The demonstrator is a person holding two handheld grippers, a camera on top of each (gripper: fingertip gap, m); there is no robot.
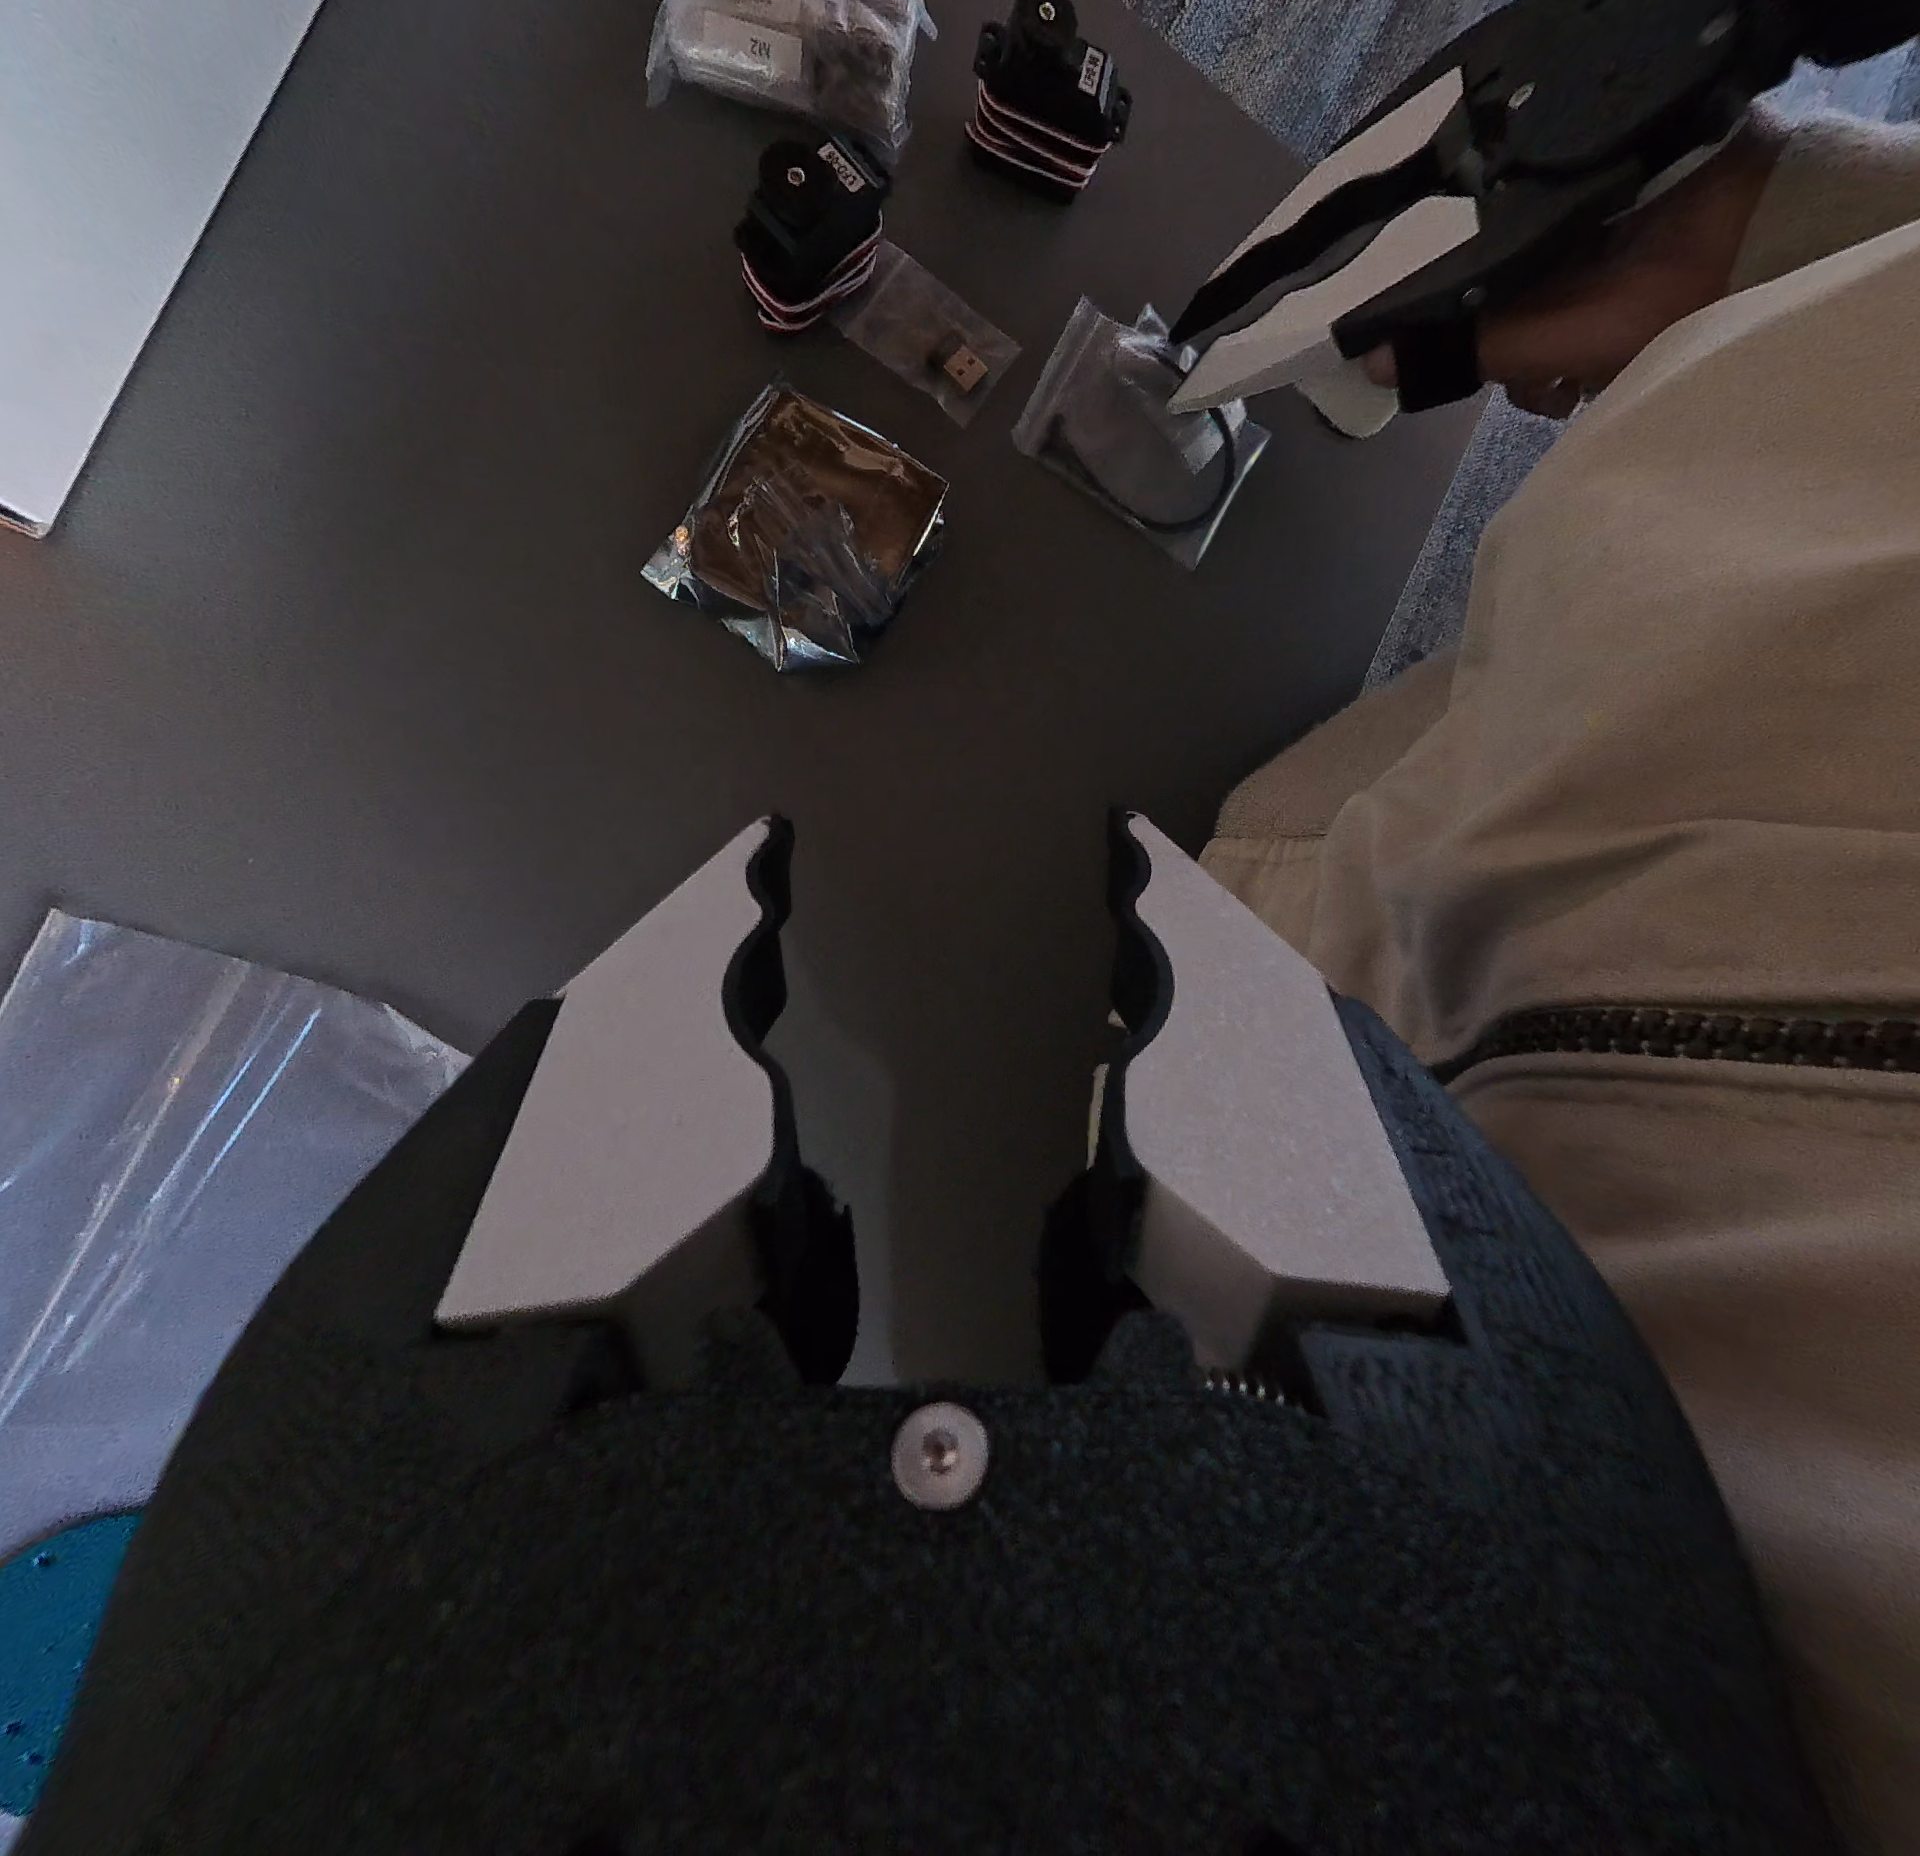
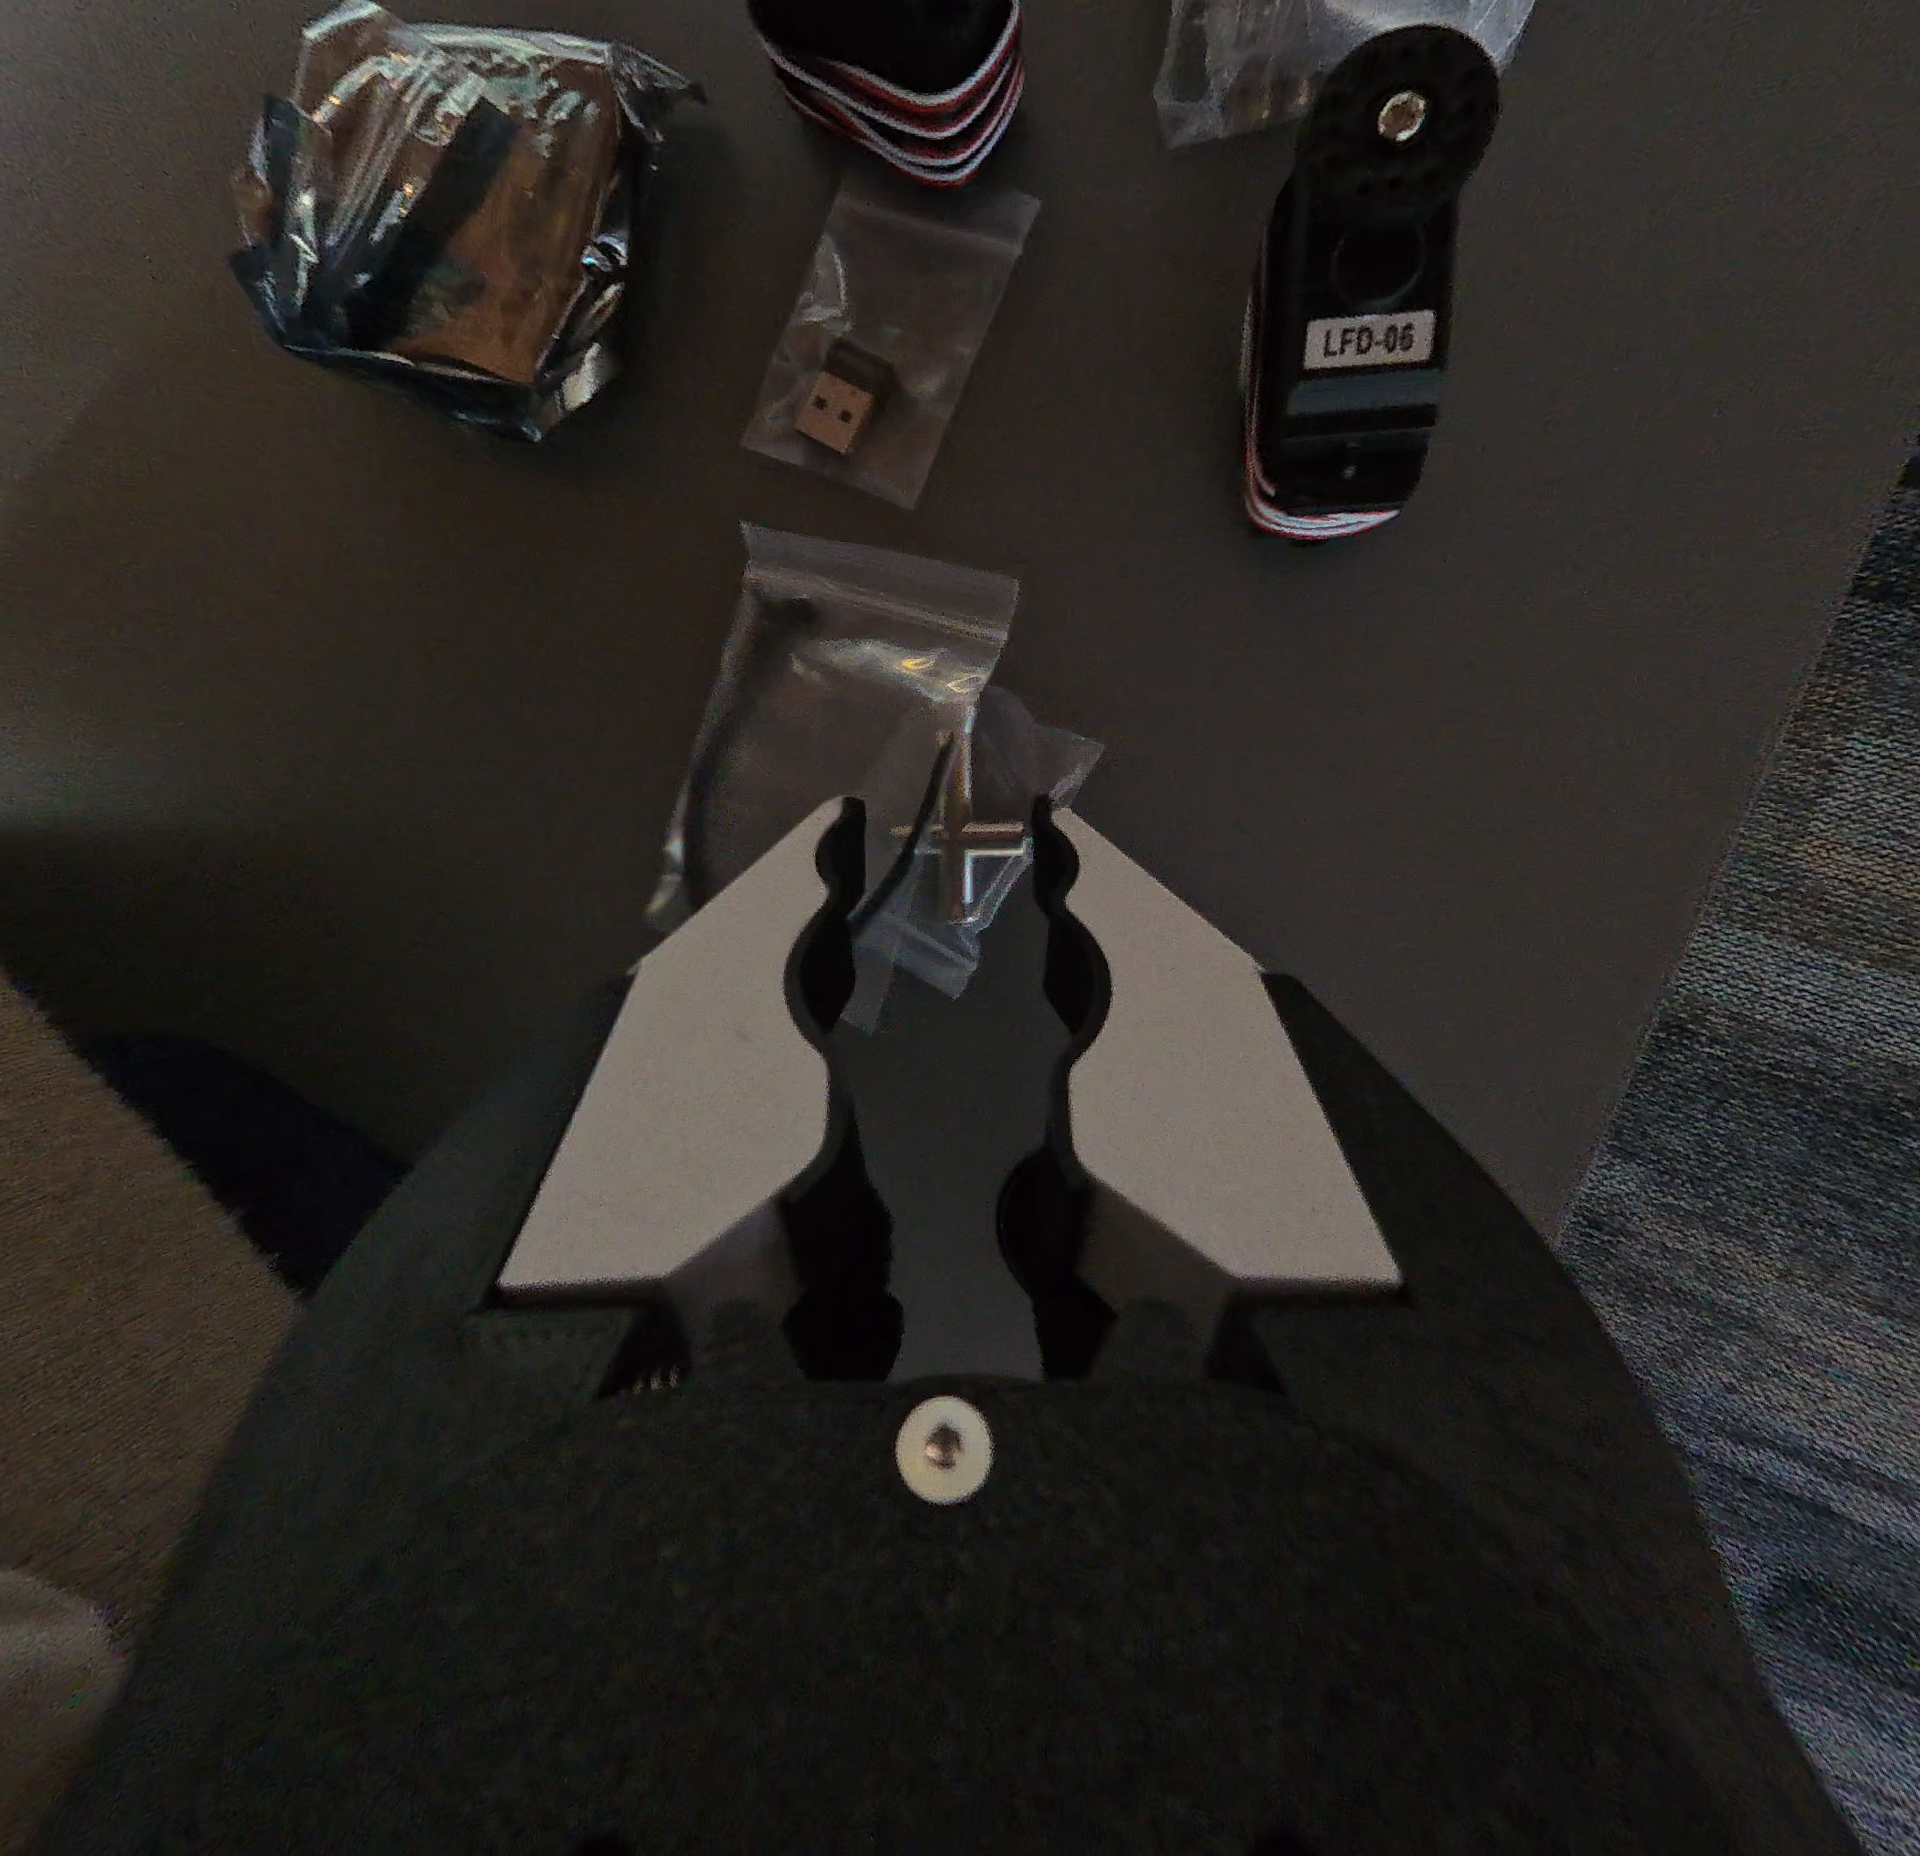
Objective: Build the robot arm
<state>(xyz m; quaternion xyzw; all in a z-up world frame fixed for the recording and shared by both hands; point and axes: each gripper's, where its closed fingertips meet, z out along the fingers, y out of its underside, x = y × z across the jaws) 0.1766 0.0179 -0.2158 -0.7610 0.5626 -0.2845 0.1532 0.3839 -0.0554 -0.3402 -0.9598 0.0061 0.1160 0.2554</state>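
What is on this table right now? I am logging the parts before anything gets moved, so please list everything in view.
Table: one, dark grey, under everything.
Servo motors: two, black with red-white wire bundles, far side.
Parts bag: one, clear, far edge.
Dongle bag: one, clear, small, centre.
Foil bag: one, silvery, crumpled, beside the dongle bag.
Cable bag: one, clear, at the right fingertips.
Large plastic sheet: one, clear, near left.
White box: one, far left.
Left gripper: open, over bare table.
Right gripper: open, around the cable bag.
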